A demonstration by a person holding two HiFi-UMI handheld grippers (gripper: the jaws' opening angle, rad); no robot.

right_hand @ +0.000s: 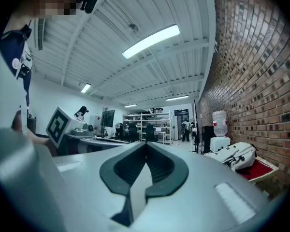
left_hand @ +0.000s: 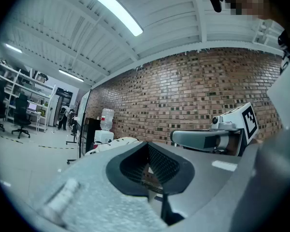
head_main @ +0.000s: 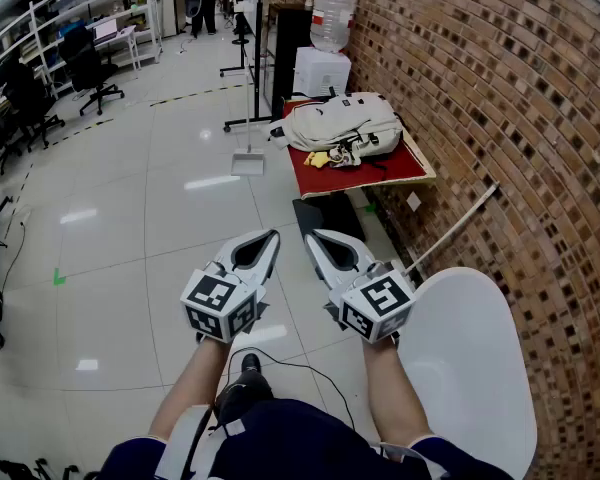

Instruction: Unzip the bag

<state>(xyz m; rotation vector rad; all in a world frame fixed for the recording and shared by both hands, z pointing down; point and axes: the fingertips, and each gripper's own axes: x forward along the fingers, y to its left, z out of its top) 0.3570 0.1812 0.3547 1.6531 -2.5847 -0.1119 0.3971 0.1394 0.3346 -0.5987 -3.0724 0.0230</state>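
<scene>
A cream-white backpack (head_main: 342, 123) lies on a low table with a red cloth (head_main: 400, 163) against the brick wall, well ahead of me. It also shows small in the right gripper view as the backpack (right_hand: 239, 156) and at the left in the left gripper view as the backpack (left_hand: 113, 143). My left gripper (head_main: 270, 238) and right gripper (head_main: 312, 238) are held side by side over the floor, far short of the table. Both are shut with nothing between their jaws.
A water dispenser (head_main: 325, 48) stands behind the table by the wall. A white round chair (head_main: 470, 368) is at my right. A long-handled dustpan (head_main: 248, 158) stands on the tiled floor left of the table. Desks and office chairs (head_main: 90, 68) fill the far left.
</scene>
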